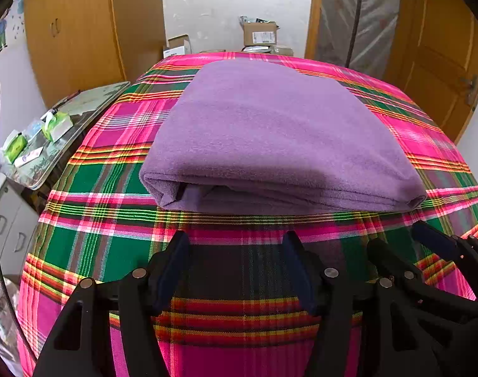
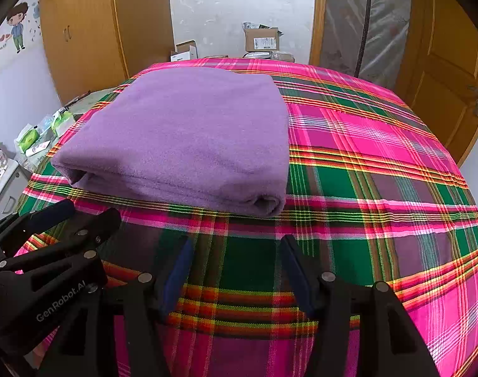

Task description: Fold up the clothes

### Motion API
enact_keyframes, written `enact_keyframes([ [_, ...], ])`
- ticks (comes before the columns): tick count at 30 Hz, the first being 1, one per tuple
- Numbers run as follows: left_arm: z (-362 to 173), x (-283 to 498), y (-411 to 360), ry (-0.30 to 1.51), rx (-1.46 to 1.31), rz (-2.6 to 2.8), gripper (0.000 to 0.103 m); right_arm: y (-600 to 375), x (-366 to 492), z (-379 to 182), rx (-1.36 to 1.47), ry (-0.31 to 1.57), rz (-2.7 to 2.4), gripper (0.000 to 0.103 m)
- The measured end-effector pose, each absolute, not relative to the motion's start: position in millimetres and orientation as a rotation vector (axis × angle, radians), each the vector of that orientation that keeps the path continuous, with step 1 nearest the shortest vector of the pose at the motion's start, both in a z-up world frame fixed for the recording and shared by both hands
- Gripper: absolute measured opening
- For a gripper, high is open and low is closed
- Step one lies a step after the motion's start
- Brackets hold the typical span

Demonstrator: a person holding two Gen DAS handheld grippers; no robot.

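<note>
1. Plaid bedspread [image 1: 113, 251] covers the whole work surface, giving a flat base for folding.
2. Purple fleece garment [image 1: 270, 132] lies folded at 12 o'clock from both grippers, apparently finished.
3. Left gripper [image 1: 235, 242] hangs open, empty, just short of its near edge.
4. Right gripper [image 2: 235, 245] likewise open, holding nothing.

Bedroom: plaid bed [image 1: 113, 251]; wardrobe [image 1: 72, 37]

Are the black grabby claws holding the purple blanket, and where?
No. Both the left gripper and the right gripper are open with nothing between their fingers. The folded purple cloth lies by itself on the plaid bedspread, just beyond them.
</note>
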State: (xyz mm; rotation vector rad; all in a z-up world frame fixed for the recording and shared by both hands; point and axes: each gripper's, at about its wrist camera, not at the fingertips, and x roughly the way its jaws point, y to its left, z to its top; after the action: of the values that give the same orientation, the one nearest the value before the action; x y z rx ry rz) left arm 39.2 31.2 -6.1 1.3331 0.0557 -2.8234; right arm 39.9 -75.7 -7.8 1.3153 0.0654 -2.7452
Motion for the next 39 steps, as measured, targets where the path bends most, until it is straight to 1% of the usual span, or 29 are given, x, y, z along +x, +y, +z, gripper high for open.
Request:
enact_keyframes([
  [4,-6.4,39.7,32.1,0.053,1.339,-2.829,0.070,-72.8,37.6,-7.6,1.324,0.054,-2.762,0.058],
  [9,-6.3,40.3,31.2,0.057,1.340,-2.832,0.070,-70.9,35.8,-7.7,1.330,0.050,-2.769,0.061],
  [39,-6.6,39.8,29.8,0.043,1.351,-2.836,0.070,-69.1,36.4,-7.6,1.330,0.050,-2.768,0.062],
])
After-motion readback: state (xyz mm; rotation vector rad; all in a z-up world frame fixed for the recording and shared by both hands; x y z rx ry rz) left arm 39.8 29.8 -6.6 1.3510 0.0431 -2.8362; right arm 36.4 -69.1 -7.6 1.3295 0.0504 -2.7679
